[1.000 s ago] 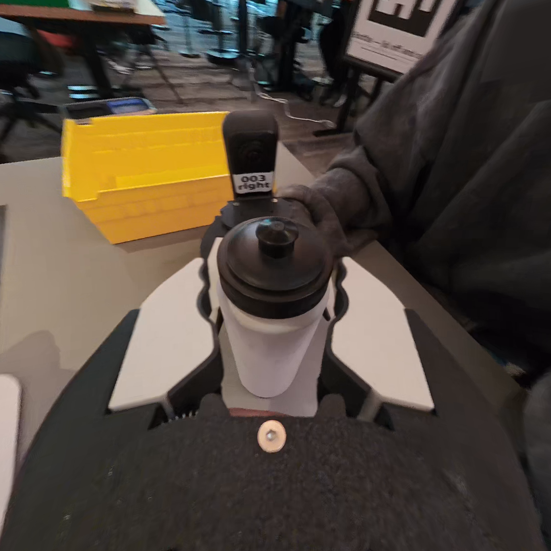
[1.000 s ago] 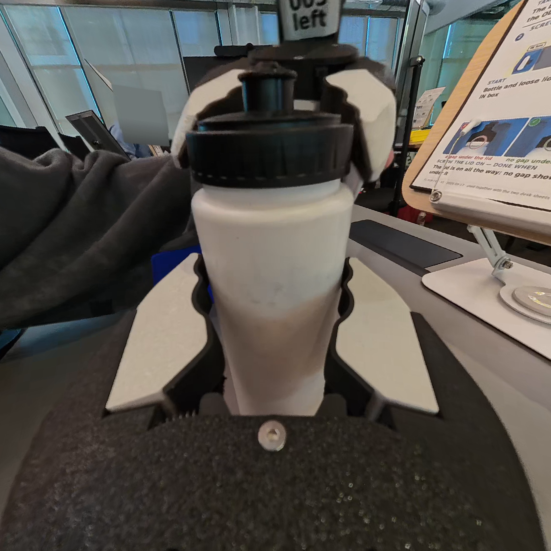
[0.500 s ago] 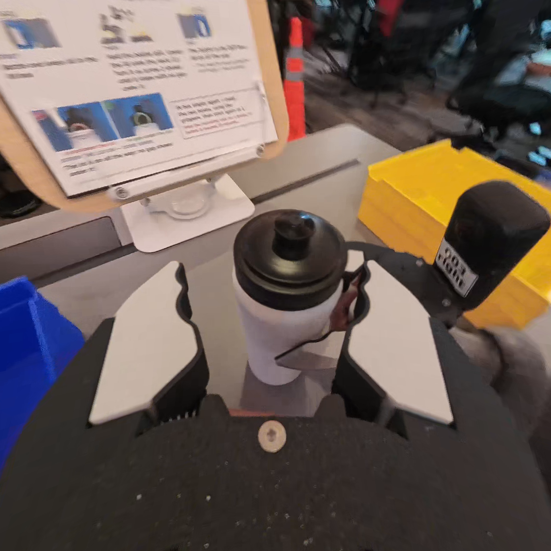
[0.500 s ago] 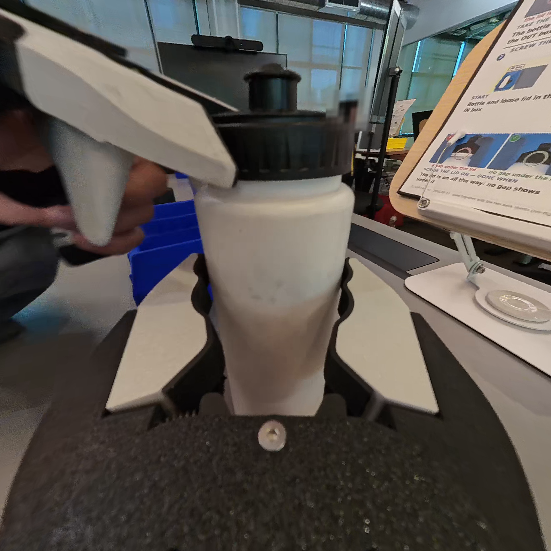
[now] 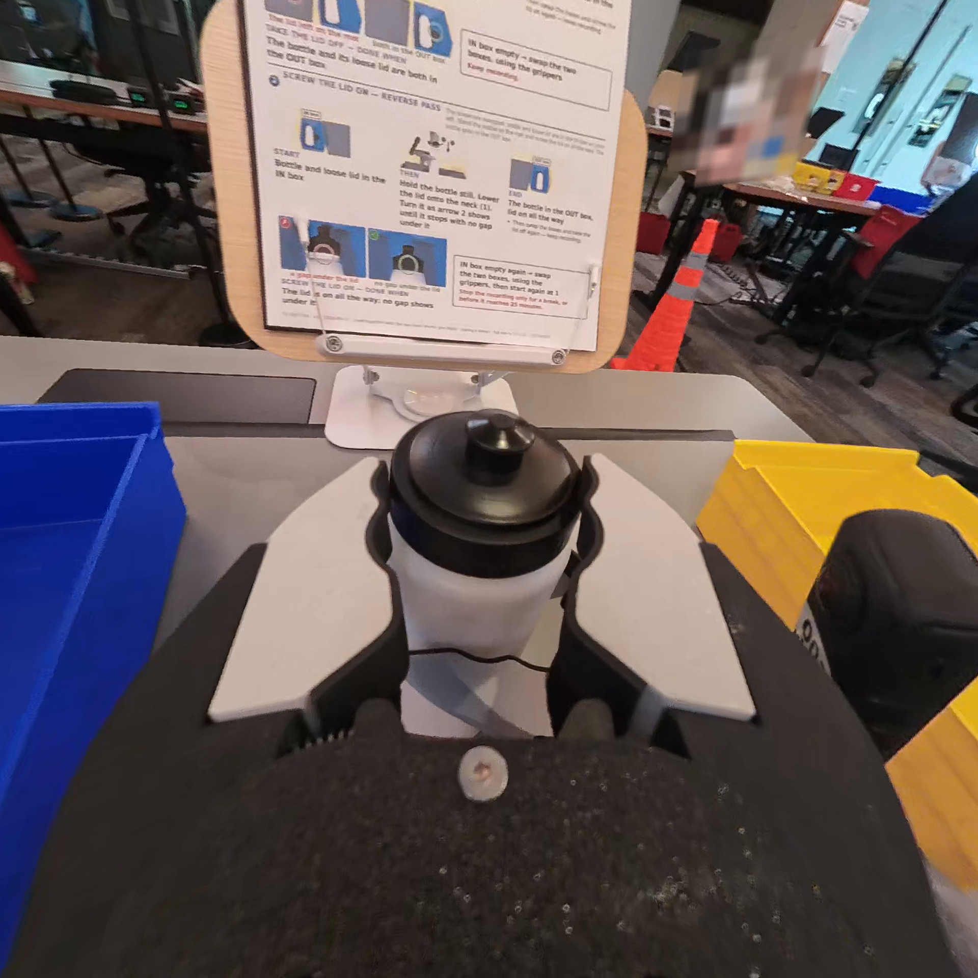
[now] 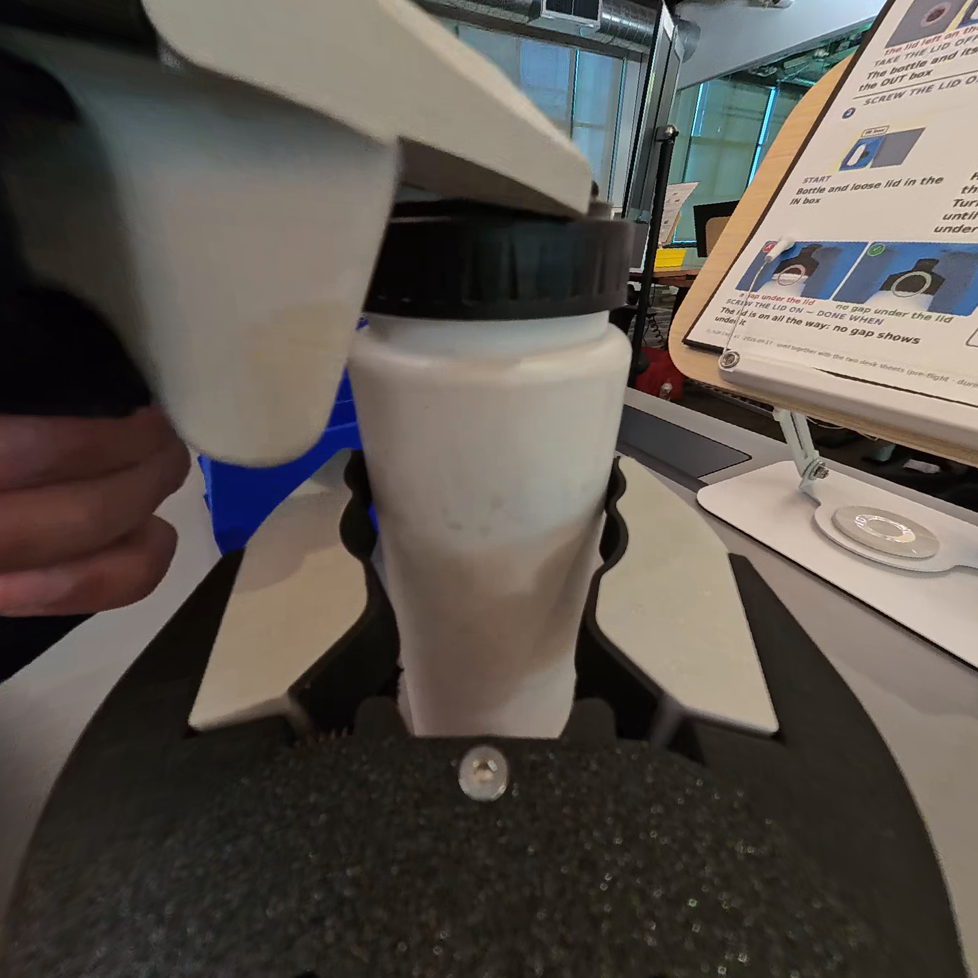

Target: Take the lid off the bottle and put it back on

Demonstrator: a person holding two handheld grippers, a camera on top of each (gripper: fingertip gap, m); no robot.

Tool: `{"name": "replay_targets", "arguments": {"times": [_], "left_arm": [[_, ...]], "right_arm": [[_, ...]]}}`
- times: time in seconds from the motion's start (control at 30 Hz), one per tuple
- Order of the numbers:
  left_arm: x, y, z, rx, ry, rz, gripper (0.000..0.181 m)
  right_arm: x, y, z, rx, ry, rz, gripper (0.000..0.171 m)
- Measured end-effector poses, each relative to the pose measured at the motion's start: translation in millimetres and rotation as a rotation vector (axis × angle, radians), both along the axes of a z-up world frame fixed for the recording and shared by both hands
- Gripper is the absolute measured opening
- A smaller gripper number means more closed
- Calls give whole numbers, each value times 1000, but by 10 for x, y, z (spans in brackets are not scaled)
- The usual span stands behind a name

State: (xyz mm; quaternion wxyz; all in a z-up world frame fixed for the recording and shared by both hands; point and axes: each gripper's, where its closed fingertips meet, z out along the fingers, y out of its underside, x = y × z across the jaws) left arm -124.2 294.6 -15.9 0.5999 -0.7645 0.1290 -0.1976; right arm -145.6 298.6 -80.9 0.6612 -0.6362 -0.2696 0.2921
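White body: squeeze bottle [image 6: 492, 476] stands upright on the grey table [image 5: 254, 476], between the blue bin [image 5: 69, 529] and yellow bin [image 5: 825, 508], in front of the instruction board [image 5: 423, 174].
Right gripper [image 6: 484, 571]: clamped on the bottle's lower body, low down. Reads as the anchor, so the body can't spin while the cap is worked.
Left gripper [image 5: 484, 508]: comes in from above, fingers [image 5: 323, 582] on both sides of the black lid [image 5: 481, 497], touching its ribbed rim. Looks closed on it; high grip leaves the body free.
Lid state: seated on the neck, spout up. No gap visible under the rim in right wrist view, though part is hidden by the left finger.
Step, my guess: twist stroke. Direction, unscrewing or tightening: can't tell.
Risk: a tilted grip on the rim could slip.
Person: a hand [image 6: 79, 508] at the left handle.
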Motion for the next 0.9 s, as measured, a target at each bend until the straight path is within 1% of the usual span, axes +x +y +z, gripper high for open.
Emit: {"name": "replay_targets", "arguments": {"times": [0.1,0.3,0.53,0.73,0.9], "left_arm": [[15,1,-2,11,47,-112,67],[42,-29,-21,-44,85,-505,67],[63,-96,-48,-137,230,-1055,67],[41,-156,-62,-155,342,-1534,67],[-10,-169,-66,-161,380,-1903,67]], "right_arm": [[7,4,-2,-2,-6,-2,84],[2,4,-5,-3,-9,9,84],[-2,-1,-11,-17,-22,29,84],[-6,-2,-15,-24,-32,37,84],[-25,11,-28,-52,-62,22,84]]}}
